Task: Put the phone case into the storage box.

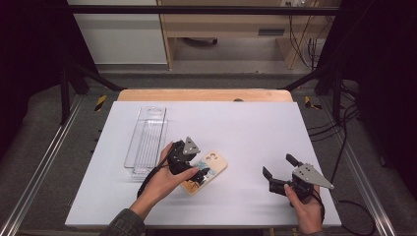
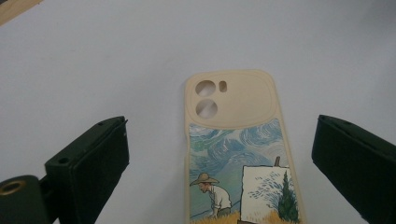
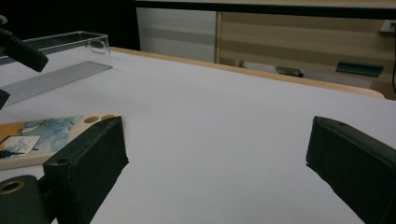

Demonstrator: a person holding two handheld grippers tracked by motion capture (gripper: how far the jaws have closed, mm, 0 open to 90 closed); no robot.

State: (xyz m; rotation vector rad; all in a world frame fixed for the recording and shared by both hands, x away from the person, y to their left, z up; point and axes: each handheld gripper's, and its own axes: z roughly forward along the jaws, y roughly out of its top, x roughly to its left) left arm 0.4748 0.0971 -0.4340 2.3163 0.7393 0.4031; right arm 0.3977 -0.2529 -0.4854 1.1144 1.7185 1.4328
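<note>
A phone case (image 1: 206, 171) lies flat on the white table (image 1: 246, 128), printed side up, a little left of the middle and toward the near edge. Its cream top end with the camera holes points to the far right; the painted picture of a man in a straw hat and an easel covers the rest.

The left gripper (image 1: 189, 169) hangs right over the case, held by the left hand (image 1: 164, 179). In the left gripper view its jaws stand wide apart, one on each side of the case (image 2: 238, 154), with bare table between each pad and the case's long edges. Nothing is gripped.

The right gripper (image 1: 279, 172) sits near the near right corner of the table, well apart from the case, in the right hand (image 1: 305, 206). Its jaws are also spread wide and hold nothing.

A clear plastic tray (image 1: 146, 140) stands lengthwise near the left edge, just beside the left hand, on its far side.
</note>
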